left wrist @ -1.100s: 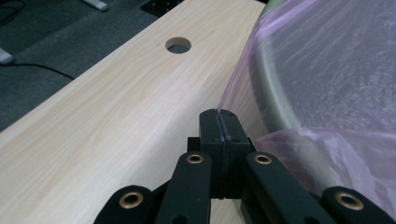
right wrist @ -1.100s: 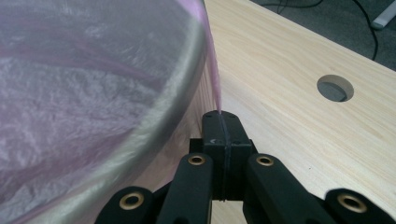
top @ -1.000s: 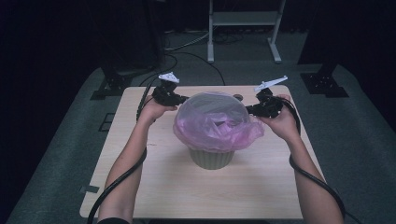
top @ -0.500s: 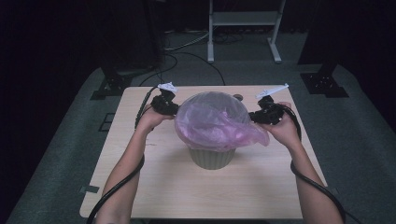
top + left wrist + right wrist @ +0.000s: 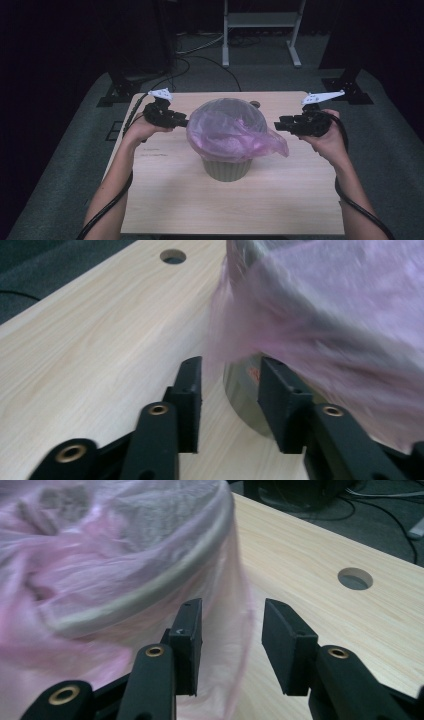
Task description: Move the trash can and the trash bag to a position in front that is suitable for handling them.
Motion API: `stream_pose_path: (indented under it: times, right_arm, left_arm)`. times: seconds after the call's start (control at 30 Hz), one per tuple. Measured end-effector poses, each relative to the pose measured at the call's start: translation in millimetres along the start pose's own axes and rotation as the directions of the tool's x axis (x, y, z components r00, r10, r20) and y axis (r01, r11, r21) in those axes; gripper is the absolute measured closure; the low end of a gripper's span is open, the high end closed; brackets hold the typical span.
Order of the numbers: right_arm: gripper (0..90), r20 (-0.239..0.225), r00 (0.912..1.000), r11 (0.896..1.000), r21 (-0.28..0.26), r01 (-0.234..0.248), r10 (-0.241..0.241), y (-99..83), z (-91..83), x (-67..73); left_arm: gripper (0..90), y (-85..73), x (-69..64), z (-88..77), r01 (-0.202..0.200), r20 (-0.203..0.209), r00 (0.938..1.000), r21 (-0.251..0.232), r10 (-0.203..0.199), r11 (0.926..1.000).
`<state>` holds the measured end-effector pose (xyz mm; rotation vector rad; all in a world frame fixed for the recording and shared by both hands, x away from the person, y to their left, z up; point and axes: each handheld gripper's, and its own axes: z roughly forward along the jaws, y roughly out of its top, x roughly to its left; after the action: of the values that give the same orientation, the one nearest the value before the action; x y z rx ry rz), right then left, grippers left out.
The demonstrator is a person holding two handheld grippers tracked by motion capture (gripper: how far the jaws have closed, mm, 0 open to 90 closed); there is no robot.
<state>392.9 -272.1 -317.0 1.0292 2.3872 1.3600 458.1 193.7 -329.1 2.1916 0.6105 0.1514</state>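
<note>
A grey-green bin [image 5: 226,169] stands mid-table with a pink plastic bag [image 5: 227,127] pulled down over its rim. My left gripper [image 5: 182,121] sits just left of the bag, level with the rim. Its jaws have just been opening; in the left gripper view the left gripper [image 5: 227,385] is open, with the bag's edge [image 5: 300,335] and the bin wall [image 5: 243,390] just beyond the gap. My right gripper [image 5: 277,125] stands off to the bag's right. It has also just been opening; the right gripper [image 5: 232,640] holds nothing, though loose bag film [image 5: 150,575] hangs into the gap.
The bin sits on a light wooden table [image 5: 165,200] with a round hole [image 5: 255,104] near its far edge. Behind the table stand a metal rack [image 5: 260,30] and two black stand bases [image 5: 117,92] [image 5: 347,90], with cables on the floor.
Both grippers have let go of the bag and drawn outward, away from the bin. Their jaws went from shut to open. The bag has dropped back over the rim.
</note>
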Motion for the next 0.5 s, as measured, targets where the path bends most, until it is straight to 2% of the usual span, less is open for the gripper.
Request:
stream_pose_path:
  times: [0.17, 0.23, 0.37, 0.5]
  right_arm:
    - [58.1, -0.064, 0.9978, 0.999, -0.031, 0.015, -0.017, -1.6, -15.1, 7.6]
    - [57.9, -0.076, 0.9968, 0.999, -0.038, 0.021, -0.024, -0.6, -20.0, 10.1]
    - [56.5, -0.130, 0.9907, 0.998, -0.049, 0.034, -0.041, 3.4, -30.1, 18.2]
    - [54.3, -0.173, 0.9814, 0.996, -0.052, 0.077, -0.085, 8.6, -36.0, 31.6]
  left_arm:
    - [50.5, -7.9, 0.5, -15.1, 0.007, 0.009, 0.9999, -0.017, -0.006, 0.9998]
    - [48.8, -9.0, 0.0, -23.2, 0.010, 0.021, 0.9997, -0.029, -0.010, 0.9995]
    - [47.0, -4.8, -6.3, -35.0, -0.015, 0.053, 0.9984, -0.032, 0.017, 0.9994]
    - [44.4, 3.1, -15.4, -40.6, -0.055, 0.073, 0.9956, -0.043, 0.058, 0.9975]
